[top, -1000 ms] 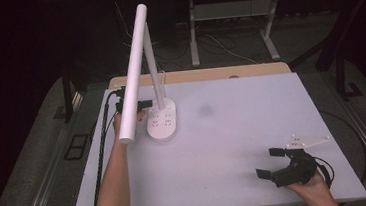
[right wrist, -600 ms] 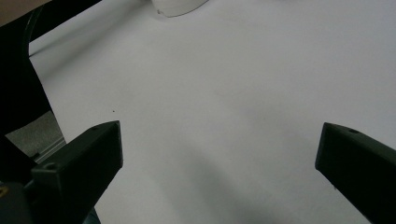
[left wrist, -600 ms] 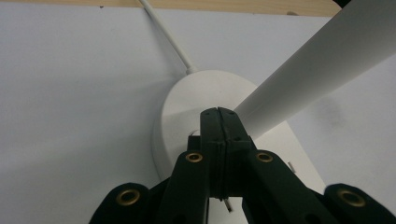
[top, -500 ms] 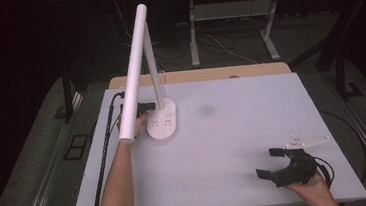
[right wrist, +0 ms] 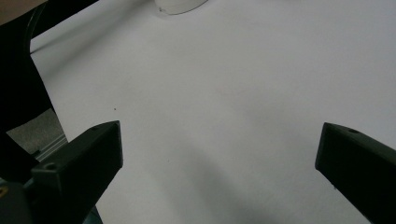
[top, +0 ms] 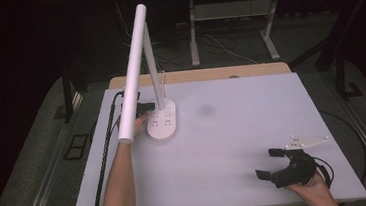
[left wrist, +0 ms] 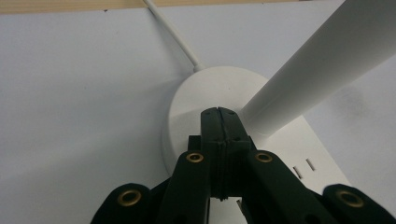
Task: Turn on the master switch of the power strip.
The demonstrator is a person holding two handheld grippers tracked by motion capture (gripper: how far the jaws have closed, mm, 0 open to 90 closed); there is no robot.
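1. Where the white counter [top: 235, 143] carries the desk lamp [top: 161, 121], its oval base sits toward the far left, the stem rising from it and the long white head slanting out over the left side.
2. Your left gripper [left wrist: 219, 116] has its jaws pressed together with nothing between them, the tips over the base right at the foot of the stem (whether they touch it, I cannot tell).
3. Your right gripper [top: 272, 163] rests at the near right corner, well apart from the lamp, jaws spread wide over bare counter.
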